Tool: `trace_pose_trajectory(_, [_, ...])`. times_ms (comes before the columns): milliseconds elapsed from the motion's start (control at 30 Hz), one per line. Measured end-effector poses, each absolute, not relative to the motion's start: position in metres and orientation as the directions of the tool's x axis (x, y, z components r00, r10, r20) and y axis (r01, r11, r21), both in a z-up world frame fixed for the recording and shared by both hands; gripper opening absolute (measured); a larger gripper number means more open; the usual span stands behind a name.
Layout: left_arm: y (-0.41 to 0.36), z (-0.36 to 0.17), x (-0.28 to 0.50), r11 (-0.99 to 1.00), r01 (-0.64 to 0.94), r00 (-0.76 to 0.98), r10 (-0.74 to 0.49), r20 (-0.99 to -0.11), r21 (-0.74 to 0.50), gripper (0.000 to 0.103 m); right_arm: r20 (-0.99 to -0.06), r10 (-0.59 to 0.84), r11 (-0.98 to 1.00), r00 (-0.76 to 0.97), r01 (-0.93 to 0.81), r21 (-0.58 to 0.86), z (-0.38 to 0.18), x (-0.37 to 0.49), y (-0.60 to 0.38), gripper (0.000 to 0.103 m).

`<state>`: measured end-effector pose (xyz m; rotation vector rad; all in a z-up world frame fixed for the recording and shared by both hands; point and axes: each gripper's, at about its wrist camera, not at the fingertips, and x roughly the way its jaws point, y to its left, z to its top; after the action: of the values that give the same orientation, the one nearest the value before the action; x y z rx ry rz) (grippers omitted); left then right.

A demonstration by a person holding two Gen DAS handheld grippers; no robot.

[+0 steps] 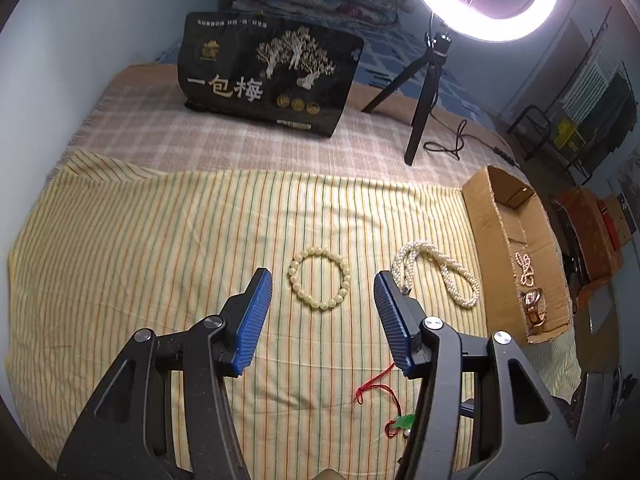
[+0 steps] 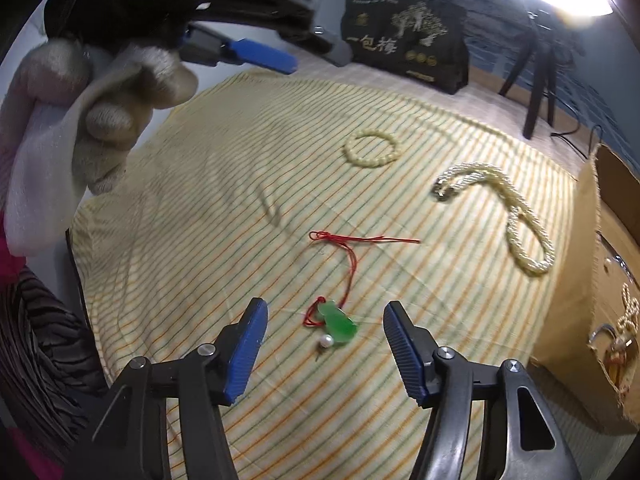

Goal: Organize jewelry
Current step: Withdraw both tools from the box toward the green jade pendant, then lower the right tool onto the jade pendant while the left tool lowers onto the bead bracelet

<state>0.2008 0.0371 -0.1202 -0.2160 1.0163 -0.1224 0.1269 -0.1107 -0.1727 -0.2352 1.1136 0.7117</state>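
Green pendant [image 2: 338,323]: lies flat on the striped cloth [image 2: 240,184], between the two blue pads of the right claw [image 2: 325,320] but touched by neither; its long axis runs from upper left to lower right in the right wrist view.
Red cord [image 2: 352,260]: leaves the pendant's upper end, climbs away from the claw, then bends into a knotted loop with a loose tail running off to the right.
Small pearl [image 2: 327,341]: one, just beside the pendant's lower end.
Bead bracelet [image 1: 319,280]: one closed ring, flat on the cloth, ahead of the left claw [image 1: 323,284] and framed between its pads, not touched.
Twisted pearl necklace [image 1: 436,276]: one, folded in a long loop, its long axis slanting toward the cardboard box [image 1: 486,216]; one end sits just beside the left claw's right-hand pad.
Count on cloth: four loose pieces.
Box contents: a thin bead strand [image 1: 525,268] and a watch [image 1: 532,306] lie inside.
Right claw: jaws partly apart, gripping nothing.
Left claw: jaws partly apart, gripping nothing; a gloved hand [image 2: 92,120] carries it.
Edges: box stands against the cloth's right edge, open side up.
Open room: the cloth's left half is bare; a black bag [image 1: 268,76] and a ring light [image 1: 480,0] on its tripod stand well behind on the bed.
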Motion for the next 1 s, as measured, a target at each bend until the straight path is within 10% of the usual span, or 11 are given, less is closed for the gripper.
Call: trace_pose_trajectory(1000, [0.040, -0.199, 0.246, 0.973, -0.083, 0.373, -0.170, -0.912, -0.215, 0.041, -0.933, 0.292, 0.737, 0.211, -0.671, 0.079, -0.204, 0.139, -0.091, 0.033])
